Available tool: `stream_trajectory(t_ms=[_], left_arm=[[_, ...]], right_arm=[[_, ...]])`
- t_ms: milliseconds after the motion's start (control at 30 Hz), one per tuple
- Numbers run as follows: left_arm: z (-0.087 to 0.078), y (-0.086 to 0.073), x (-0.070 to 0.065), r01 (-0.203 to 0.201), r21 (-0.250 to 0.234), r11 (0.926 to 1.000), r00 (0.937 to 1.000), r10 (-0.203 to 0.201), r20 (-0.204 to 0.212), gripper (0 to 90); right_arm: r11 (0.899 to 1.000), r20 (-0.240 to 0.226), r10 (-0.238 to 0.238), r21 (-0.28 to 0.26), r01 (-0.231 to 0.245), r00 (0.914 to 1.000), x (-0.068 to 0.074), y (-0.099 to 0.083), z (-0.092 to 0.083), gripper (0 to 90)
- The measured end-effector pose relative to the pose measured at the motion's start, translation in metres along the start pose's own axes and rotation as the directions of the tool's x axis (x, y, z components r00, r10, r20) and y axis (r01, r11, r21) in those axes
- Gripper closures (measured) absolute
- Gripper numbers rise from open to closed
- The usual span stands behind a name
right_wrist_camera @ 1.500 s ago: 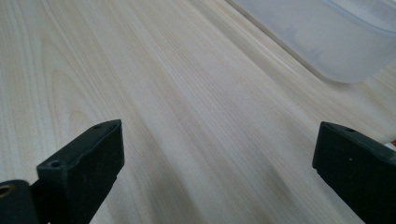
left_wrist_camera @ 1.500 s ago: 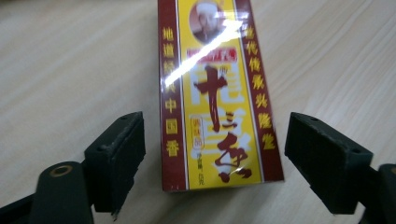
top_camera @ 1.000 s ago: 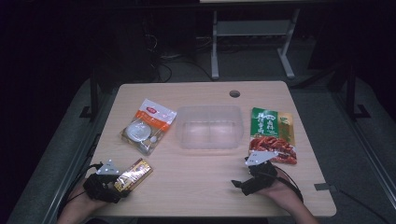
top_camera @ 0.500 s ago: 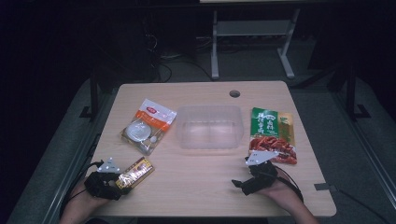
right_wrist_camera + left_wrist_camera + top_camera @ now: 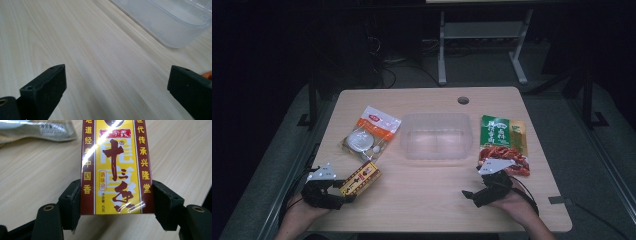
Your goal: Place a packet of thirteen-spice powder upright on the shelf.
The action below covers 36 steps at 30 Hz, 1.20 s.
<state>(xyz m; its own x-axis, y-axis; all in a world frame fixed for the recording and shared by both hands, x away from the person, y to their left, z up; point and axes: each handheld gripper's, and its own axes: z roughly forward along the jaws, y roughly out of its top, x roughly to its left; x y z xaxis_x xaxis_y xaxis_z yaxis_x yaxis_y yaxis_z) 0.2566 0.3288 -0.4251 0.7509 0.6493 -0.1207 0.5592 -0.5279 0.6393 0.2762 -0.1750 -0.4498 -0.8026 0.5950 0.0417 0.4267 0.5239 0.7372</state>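
Little has shifted since the earlier frames: the left gripper point(image 5: 343, 192) sits at the lower left of the high view, a touch nearer the worktop point(image 5: 427, 210) edge, and the yellow seasoning box point(image 5: 360, 178) lies in the same spot. Its jaws pinch the near end of that box point(image 5: 116, 170), one pad flat on each long side. Up and right lie an orange-and-white packet point(image 5: 371, 134), a clear plastic tub point(image 5: 436, 135), then a green packet point(image 5: 496, 132) and a red snack packet point(image 5: 507, 159). At lower right the right gripper point(image 5: 472, 196) has its jaws spread over bare wood.
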Motion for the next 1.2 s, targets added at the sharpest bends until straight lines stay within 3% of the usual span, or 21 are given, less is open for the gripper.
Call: stream_trajectory(t_ms=[200, 333, 533, 667, 967, 1000, 1133, 1167, 1200], left_arm=[[-0.002, 0.01, -0.001, -0.029, -0.025, 0.9993, 0.9993, 0.029, 0.022, 32.1], [-0.003, 0.02, -0.005, -0.04, -0.068, 0.9969, 0.9983, 0.043, 0.039, 32.2], [0.0, 0.037, -0.009, -0.085, -0.098, 0.9915, 0.9919, 0.093, 0.086, 32.1], [0.004, 0.049, -0.012, -0.124, -0.112, 0.9859, 0.9842, 0.137, 0.112, 32.1], [0.011, 0.072, -0.02, -0.173, -0.131, 0.9761, 0.9711, 0.191, 0.143, 32.1], [0.015, 0.078, -0.022, -0.185, -0.133, 0.9738, 0.9672, 0.204, 0.152, 32.1], [0.02, 0.084, -0.025, -0.201, -0.131, 0.9709, 0.9619, 0.221, 0.161, 32.1], [0.023, 0.088, -0.026, -0.212, -0.136, 0.9678, 0.9567, 0.234, 0.173, 32.1], [0.024, 0.09, -0.027, -0.215, -0.138, 0.9669, 0.9558, 0.237, 0.174, 32.1]], right_arm=[[1.0, -0.025, -0.017, -0.004, 0.017, 0.9996, 0.002, 0.004, -0.003, 1.8], [1.0, -0.041, -0.023, -0.003, 0.023, 0.9989, 0.003, 0.006, -0.004, 1.8], [0.999, -0.07, -0.031, -0.018, 0.03, 0.9971, -0.002, 0.012, -0.006, 1.8], [0.999, -0.092, -0.041, -0.026, 0.039, 0.9949, -0.005, 0.018, -0.007, 1.8], [0.996, -0.166, -0.079, -0.061, 0.07, 0.983, -0.007, 0.034, -0.01, 1.8], [0.995, -0.174, -0.084, -0.068, 0.074, 0.9812, -0.008, 0.036, -0.01, 1.8], [0.993, -0.182, -0.099, -0.075, 0.086, 0.9783, -0.009, 0.042, -0.008, 1.8], [0.992, -0.186, -0.105, -0.084, 0.091, 0.977, -0.009, 0.046, -0.009, 1.8], [0.991, -0.186, -0.11, -0.089, 0.095, 0.9764, -0.01, 0.049, -0.008, 1.9]])
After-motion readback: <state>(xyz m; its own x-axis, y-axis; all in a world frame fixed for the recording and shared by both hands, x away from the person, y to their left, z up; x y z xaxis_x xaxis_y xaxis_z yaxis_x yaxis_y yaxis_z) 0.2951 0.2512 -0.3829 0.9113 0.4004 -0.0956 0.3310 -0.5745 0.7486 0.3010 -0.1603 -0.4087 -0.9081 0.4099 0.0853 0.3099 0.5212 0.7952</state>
